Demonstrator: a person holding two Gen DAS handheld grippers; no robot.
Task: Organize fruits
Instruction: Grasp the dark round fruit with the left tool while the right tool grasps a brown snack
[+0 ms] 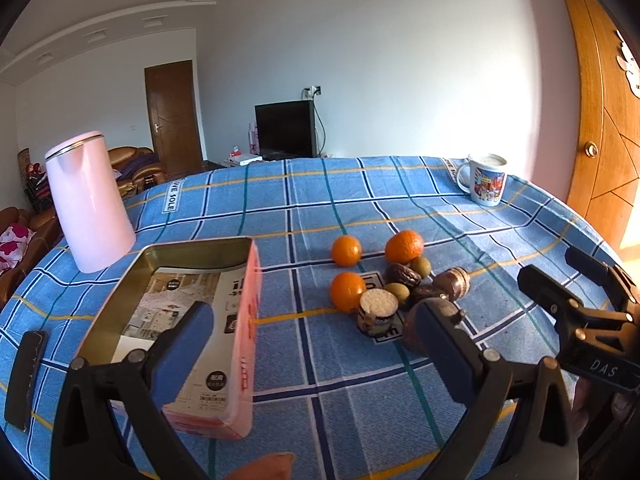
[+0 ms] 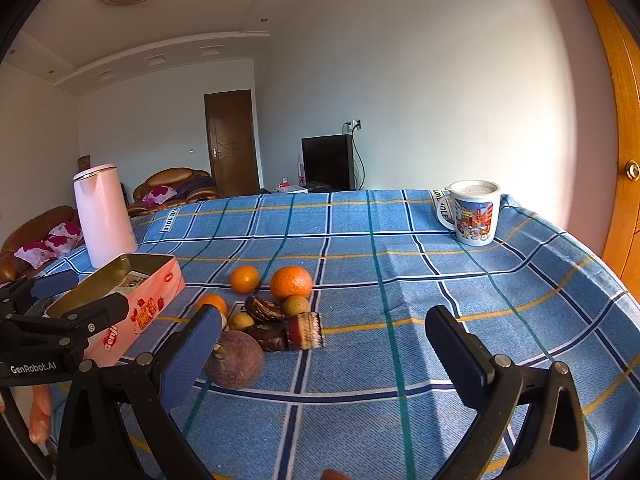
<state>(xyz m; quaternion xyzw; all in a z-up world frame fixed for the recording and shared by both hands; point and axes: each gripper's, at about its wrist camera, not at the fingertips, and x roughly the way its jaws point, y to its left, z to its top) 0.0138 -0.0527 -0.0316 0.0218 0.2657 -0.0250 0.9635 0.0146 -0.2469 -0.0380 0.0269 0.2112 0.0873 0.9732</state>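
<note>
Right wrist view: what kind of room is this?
Most likely a home living room. Behind the table with the blue plaid cloth stand brown sofas with floral cushions and a dark TV screen. A pink kettle and a cartoon mug on the cloth also look domestic.

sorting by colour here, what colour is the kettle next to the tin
Pale pink, with a thin metallic band around the top rim: the kettle, clearest in the left wrist view.
</note>
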